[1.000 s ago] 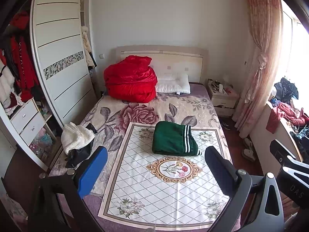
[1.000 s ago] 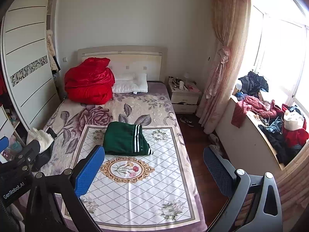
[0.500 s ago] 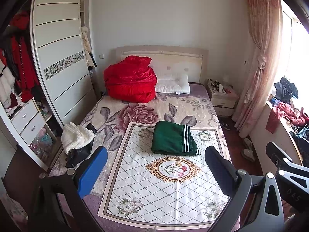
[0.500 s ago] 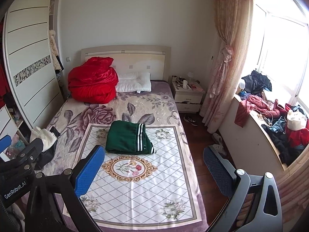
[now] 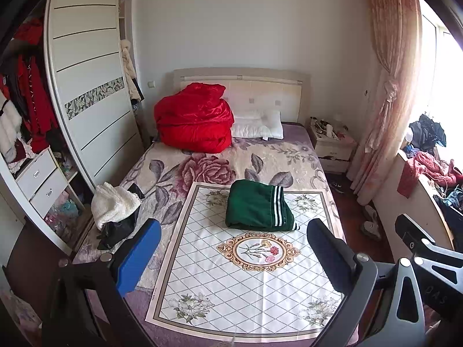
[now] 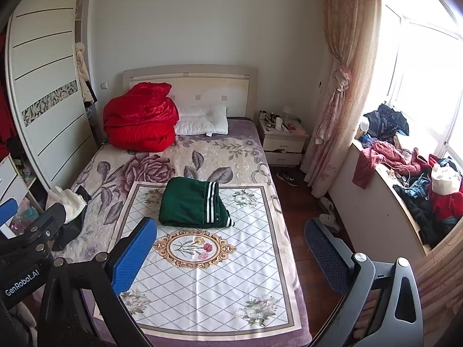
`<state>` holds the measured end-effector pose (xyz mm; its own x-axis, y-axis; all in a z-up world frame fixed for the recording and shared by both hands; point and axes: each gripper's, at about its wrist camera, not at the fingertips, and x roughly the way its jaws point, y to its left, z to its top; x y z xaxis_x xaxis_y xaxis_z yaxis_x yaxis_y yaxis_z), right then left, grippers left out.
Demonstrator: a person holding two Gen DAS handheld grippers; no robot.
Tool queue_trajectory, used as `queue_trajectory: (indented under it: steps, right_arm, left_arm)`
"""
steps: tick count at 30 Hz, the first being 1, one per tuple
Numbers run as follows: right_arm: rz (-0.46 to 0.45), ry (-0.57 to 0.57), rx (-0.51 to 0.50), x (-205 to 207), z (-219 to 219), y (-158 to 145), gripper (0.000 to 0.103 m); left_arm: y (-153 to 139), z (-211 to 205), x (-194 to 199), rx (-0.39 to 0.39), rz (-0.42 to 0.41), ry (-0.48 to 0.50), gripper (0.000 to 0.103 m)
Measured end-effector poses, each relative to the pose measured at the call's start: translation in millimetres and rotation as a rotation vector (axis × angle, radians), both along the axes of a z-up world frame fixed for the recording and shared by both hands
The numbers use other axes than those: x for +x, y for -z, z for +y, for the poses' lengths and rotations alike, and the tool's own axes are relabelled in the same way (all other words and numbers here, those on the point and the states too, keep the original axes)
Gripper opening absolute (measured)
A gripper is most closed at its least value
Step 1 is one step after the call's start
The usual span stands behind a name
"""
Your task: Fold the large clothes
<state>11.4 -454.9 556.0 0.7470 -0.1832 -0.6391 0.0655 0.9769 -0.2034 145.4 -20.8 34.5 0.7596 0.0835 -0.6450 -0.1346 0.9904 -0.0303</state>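
A dark green garment with white stripes (image 5: 257, 206) (image 6: 192, 202) lies folded on the white patterned cloth (image 5: 240, 274) (image 6: 208, 271) spread over the bed. My left gripper (image 5: 231, 257) hangs open above the near part of the cloth, well short of the garment, nothing between its blue pads. My right gripper (image 6: 231, 257) is also open and empty, its left finger over the cloth, its right finger over the floor beside the bed. Each gripper's body shows at the edge of the other's view.
A red quilt (image 5: 194, 121) and white pillow (image 5: 257, 124) sit by the headboard. A white fluffy garment on dark clothes (image 5: 115, 211) lies at the bed's left edge. Wardrobe (image 5: 86, 86) left, nightstand (image 6: 282, 141) and cluttered window ledge (image 6: 405, 179) right.
Both cameras have drifted slightly; the right view has shifted a little so the bed sits further right in it. The green garment has not moved and both grippers stay open.
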Motion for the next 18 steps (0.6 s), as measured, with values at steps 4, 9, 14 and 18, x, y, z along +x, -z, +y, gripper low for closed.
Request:
queue_trajectory:
  steps: [4,9,14,18]
  right_arm:
    - [-0.001,-0.001,0.000,-0.9,-0.7,0.1,0.103]
    - [0.001,0.003,0.001,-5.3,-0.9,0.8,0.103]
    - [0.001,0.010,0.003,-15.0,-1.8,2.9,0.103]
    - [-0.003,0.015,0.003,-25.7,-5.0,6.1,0.103]
  left_arm:
    - [1.0,-1.2,0.8,-0.001,0.003,0.005,0.103]
    - [1.4,-2.7,1.3,-0.001,0.006,0.007,0.103]
    - [5.4,-3.6,1.3,-0.002,0.011,-0.006,0.103]
    - [7.0,-4.9,0.0,-0.012,0.012,-0.008,0.103]
